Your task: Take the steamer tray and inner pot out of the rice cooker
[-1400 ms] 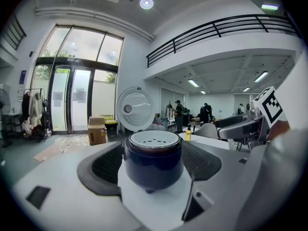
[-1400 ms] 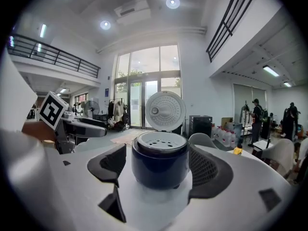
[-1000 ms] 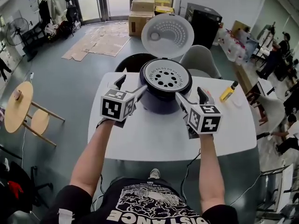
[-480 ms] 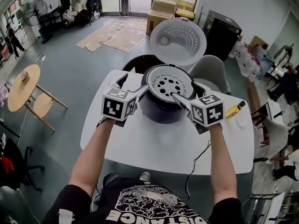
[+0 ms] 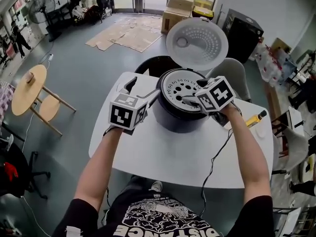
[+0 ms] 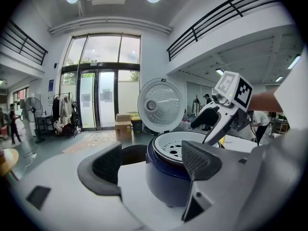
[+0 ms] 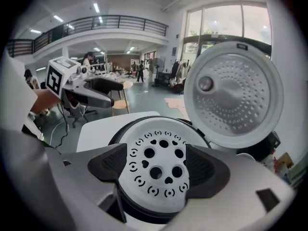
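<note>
As the steamer tray [image 5: 183, 87] lies flat in the open rice cooker [image 5: 177, 116] on the desk [image 5: 163, 152], directly under the right tool [image 5: 191, 95], which is held spread and empty, the left tool [image 5: 143, 89], also released, is held beside the cooker's left wall.

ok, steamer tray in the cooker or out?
In. The steamer tray sits flat in the top of the rice cooker, lid raised. The right tongs are open over it, not gripping.
</note>
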`<state>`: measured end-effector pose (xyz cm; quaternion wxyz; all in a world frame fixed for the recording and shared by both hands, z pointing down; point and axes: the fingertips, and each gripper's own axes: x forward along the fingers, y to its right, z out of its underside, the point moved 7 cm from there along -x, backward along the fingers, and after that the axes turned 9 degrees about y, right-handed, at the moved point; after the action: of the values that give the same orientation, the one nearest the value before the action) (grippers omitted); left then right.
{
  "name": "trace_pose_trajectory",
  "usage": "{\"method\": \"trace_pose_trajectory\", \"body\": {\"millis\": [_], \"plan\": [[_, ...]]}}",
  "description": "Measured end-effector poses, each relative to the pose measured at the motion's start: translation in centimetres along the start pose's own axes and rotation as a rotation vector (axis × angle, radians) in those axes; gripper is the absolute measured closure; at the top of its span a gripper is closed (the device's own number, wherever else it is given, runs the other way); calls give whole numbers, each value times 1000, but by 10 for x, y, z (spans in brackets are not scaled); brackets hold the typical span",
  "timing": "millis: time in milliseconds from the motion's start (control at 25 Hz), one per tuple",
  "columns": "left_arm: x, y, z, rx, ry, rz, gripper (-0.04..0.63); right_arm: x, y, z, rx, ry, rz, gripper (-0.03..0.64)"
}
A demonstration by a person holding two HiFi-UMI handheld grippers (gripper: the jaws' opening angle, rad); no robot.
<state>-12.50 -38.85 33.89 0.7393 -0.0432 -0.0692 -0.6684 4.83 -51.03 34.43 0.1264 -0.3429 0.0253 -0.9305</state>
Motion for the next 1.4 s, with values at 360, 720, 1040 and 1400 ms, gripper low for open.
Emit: {"method": "trace_pose_trajectory", "body": {"millis": [360, 720, 1040, 1400], "plan": [[46, -42, 16, 6, 7, 87, 218, 80, 24, 11, 13, -218, -67, 222], [96, -78, 30, -8, -7, 141, 218, 135, 54, 12, 37, -349, -146, 224], [114, -88, 38, -10, -26, 169, 218, 151, 65, 23, 64, -478, -209, 242], [118, -88, 44, -10, -38, 177, 218, 153, 63, 25, 28, -510, -250, 295]]}}
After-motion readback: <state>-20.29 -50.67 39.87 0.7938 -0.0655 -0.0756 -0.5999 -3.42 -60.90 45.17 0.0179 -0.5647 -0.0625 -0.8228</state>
